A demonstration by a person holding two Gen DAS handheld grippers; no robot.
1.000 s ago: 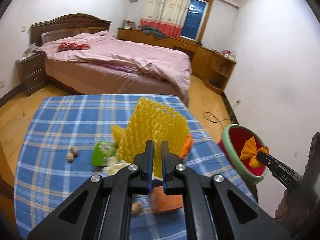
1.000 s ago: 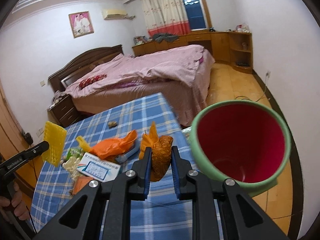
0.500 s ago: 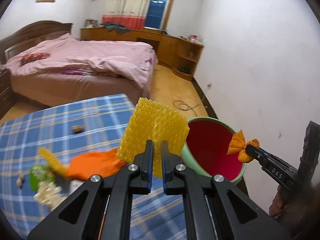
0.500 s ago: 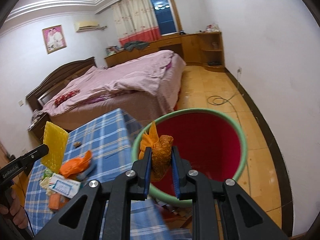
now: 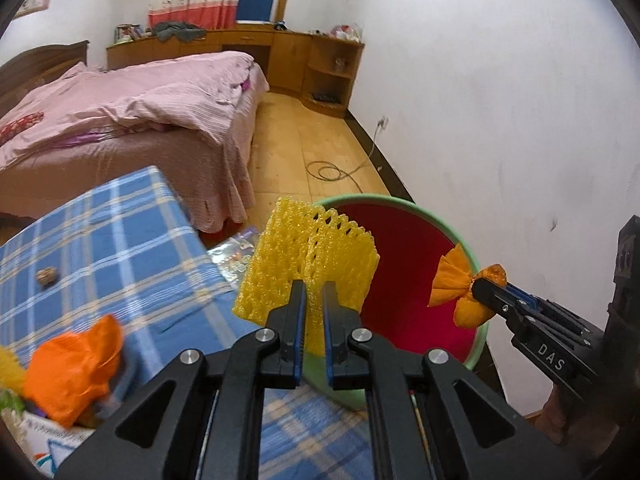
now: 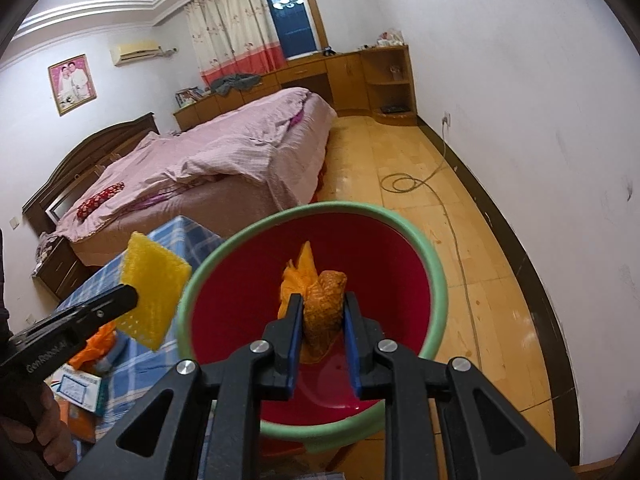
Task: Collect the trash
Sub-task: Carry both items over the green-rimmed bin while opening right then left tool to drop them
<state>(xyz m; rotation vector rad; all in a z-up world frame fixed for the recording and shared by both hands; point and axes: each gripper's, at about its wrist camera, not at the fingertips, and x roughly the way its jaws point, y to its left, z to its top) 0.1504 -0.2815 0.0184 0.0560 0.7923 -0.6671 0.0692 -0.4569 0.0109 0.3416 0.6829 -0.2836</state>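
My left gripper (image 5: 314,288) is shut on a yellow foam net sleeve (image 5: 306,264), which stands upright near the left rim of the red bin with a green rim (image 5: 408,292). In the right wrist view the same sleeve (image 6: 154,290) hangs just left of the bin (image 6: 436,280). My right gripper (image 6: 322,304) is shut on a knotted orange bag (image 6: 320,300) and holds it over the bin's red inside; from the left wrist view that orange bag (image 5: 460,288) sits above the bin's right rim.
The blue checked table (image 5: 120,248) holds an orange plastic bag (image 5: 72,364), a white carton (image 6: 78,388) and a small brown nut (image 5: 47,276). A shiny wrapper (image 5: 236,252) lies between table and bin. A pink bed (image 6: 224,160), a floor cable (image 6: 404,182) and the white wall lie beyond.
Both grippers swung right from over the table to the bin. The yellow sleeve now stands at the bin's edge and the orange bag hangs over its opening.
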